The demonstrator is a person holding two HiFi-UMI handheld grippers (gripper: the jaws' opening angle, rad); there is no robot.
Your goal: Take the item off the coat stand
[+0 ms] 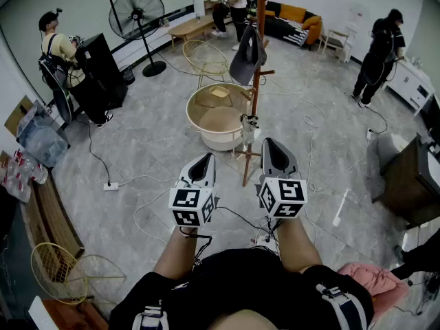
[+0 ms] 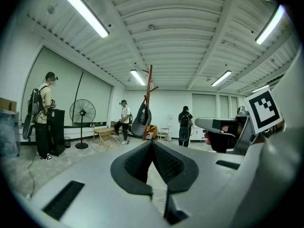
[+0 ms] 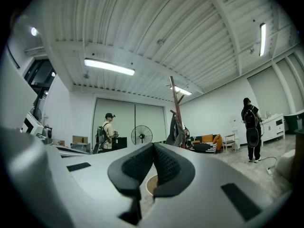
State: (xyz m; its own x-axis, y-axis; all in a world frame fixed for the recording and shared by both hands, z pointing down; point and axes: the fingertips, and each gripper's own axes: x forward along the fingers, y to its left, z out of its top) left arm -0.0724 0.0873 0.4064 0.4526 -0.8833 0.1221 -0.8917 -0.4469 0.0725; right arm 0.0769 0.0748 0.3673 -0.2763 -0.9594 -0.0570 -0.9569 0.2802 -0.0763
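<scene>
The left gripper (image 1: 203, 165) and right gripper (image 1: 275, 155) are pointing forward side by side, each with its jaws pressed together on nothing. Just ahead, between the 2 and nearer the right one, the foot of the 1 wooden coat stand (image 1: 253, 115) is resting on grey floor (image 1: 151, 136). Loose cables (image 1: 137, 179) are trailing across the open stretch in front of the left gripper. 1 round beige tub (image 1: 218, 119) is crowding the stand's left side, while broader floor is opening to its right.

Higher on the pole, beyond both grippers, 1 dark grey item (image 1: 247, 57) is hanging from a peg. It is drooping limp in a teardrop shape, narrow at the top and fuller below.

Farther out, 1 pedestal fan (image 1: 137, 12) is standing ahead to the left. 1 person (image 1: 56, 53) is standing far left, 1 person (image 1: 234, 9) beyond the stand, and 1 person (image 1: 380, 50) far right.
</scene>
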